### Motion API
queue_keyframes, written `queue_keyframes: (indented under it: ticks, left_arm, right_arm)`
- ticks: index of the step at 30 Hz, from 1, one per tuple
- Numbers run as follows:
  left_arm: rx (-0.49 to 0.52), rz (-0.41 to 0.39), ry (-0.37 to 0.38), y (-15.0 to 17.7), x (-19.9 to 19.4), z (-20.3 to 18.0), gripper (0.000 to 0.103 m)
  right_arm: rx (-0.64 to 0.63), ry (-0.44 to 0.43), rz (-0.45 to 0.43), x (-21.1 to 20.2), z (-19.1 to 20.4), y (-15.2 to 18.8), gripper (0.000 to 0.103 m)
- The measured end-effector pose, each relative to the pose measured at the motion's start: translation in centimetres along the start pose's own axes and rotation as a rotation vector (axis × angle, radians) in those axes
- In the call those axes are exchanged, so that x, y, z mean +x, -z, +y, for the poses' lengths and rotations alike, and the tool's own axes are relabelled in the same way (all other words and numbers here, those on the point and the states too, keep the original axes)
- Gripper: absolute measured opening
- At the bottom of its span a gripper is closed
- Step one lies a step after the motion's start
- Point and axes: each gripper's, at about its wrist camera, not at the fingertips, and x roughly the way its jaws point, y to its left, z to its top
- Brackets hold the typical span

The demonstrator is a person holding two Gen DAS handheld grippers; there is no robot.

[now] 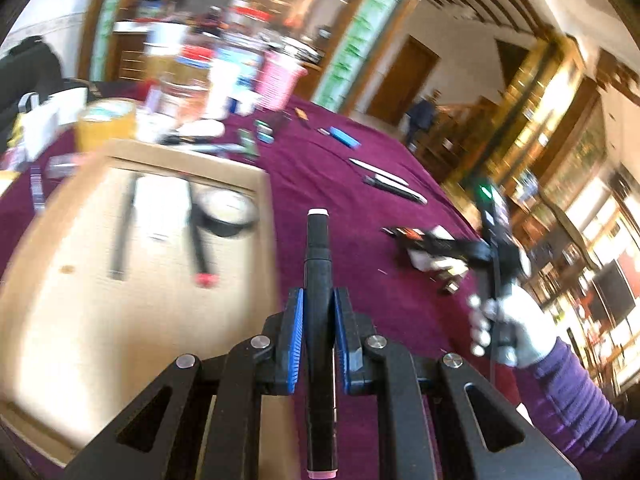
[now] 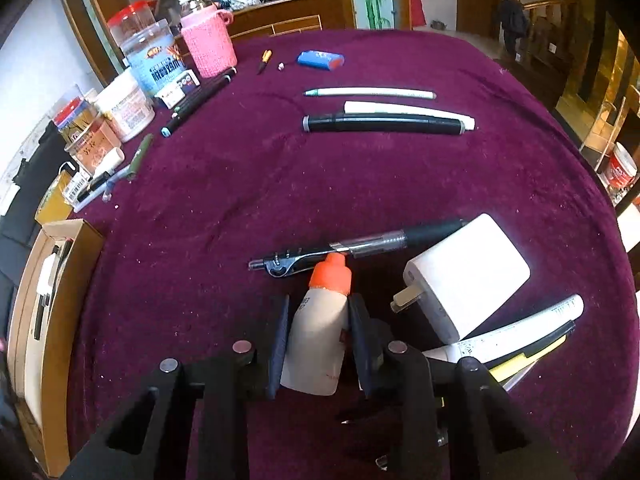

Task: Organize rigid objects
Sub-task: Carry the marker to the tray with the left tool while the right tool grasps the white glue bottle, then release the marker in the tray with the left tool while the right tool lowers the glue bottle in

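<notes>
My left gripper [image 1: 319, 300] is shut on a black marker [image 1: 318, 248] with pink ends, which lies along the fingers and sticks out ahead over the purple cloth. It hangs beside the right edge of an open cardboard box [image 1: 180, 160] that holds pens and a round tin. In the right wrist view my right gripper [image 2: 318, 308] has its pads against both sides of a small white bottle [image 2: 320, 332] with an orange cap. The bottle lies on the cloth, its cap touching a clear pen [image 2: 360, 246]. A gloved hand [image 1: 512, 320] holds that gripper.
A white plug charger [image 2: 468, 276] and a white tube [image 2: 520, 332] lie just right of the bottle. Farther off are a black marker [image 2: 384, 124], a white pen [image 2: 372, 93] and a blue case [image 2: 320, 59]. Jars [image 2: 154, 60] and a pink-sleeved bottle [image 2: 208, 44] crowd the far left.
</notes>
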Motion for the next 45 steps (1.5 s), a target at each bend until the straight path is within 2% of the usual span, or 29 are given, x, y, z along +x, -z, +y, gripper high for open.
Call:
queue_keyframes:
  ticks: [4, 7, 12, 19, 25, 29, 31, 32, 33, 34, 37, 39, 41, 45]
  left_arm:
    - [-0.025, -0.034, -0.111, -1.1, -2.2, 3.8, 0.014]
    - [-0.041, -0.011, -0.218, -2.6, -2.7, 7.3, 0.014]
    - [-0.058, 0.050, -0.344, -4.5, -1.1, 11.4, 0.014]
    - [-0.009, 0.161, -0.421, -7.6, 3.5, 12.7, 0.014]
    - [-0.008, 0.226, -0.447, -8.8, 7.1, 13.3, 0.014]
    - [-0.023, 0.233, -0.444, -9.0, 8.2, 14.0, 0.015]
    - [-0.038, 0.215, -0.415, -9.1, 7.9, 14.2, 0.023]
    - [-0.043, 0.208, -0.408, -9.2, 7.8, 14.2, 0.033]
    - [-0.050, 0.195, -0.395, -9.3, 7.3, 14.2, 0.040]
    - [-0.055, 0.180, -0.377, -9.3, 6.7, 14.1, 0.040]
    - [-0.061, 0.107, -0.301, -9.2, 3.3, 13.3, 0.041]
    - [-0.077, 0.043, -0.242, -8.7, 0.6, 12.9, 0.054]
    - [-0.102, -0.018, -0.190, -7.8, -2.4, 13.0, 0.058]
    - [-0.131, -0.134, -0.163, -5.7, -7.9, 13.7, 0.060]
  right_arm:
    - [0.011, -0.031, -0.032, -1.8, -0.1, -0.1, 0.030]
    - [0.011, -0.088, -0.071, -3.9, 0.6, -0.2, 0.031]
    - [-0.029, -0.210, -0.099, -6.4, 3.9, 0.0, 0.031]
    - [-0.094, -0.363, -0.061, -6.9, 10.4, 0.9, 0.031]
    - [-0.165, -0.429, -0.020, -6.6, 15.2, 1.6, 0.031]
    - [-0.207, -0.452, 0.010, -6.0, 18.1, 2.0, 0.032]
    - [-0.227, -0.463, 0.030, -5.6, 19.6, 2.2, 0.032]
    - [-0.233, -0.469, 0.040, -5.3, 20.2, 2.3, 0.032]
    - [-0.238, -0.475, 0.048, -5.1, 20.7, 2.3, 0.032]
    - [-0.250, -0.479, 0.060, -4.7, 21.6, 2.4, 0.032]
    - [-0.279, -0.487, 0.088, -3.8, 23.8, 2.7, 0.032]
    - [-0.294, -0.496, 0.113, -3.0, 25.2, 2.9, 0.032]
    - [-0.309, -0.499, 0.134, -2.1, 26.6, 3.0, 0.032]
    - [-0.324, -0.539, 0.183, -0.7, 30.1, 2.8, 0.032]
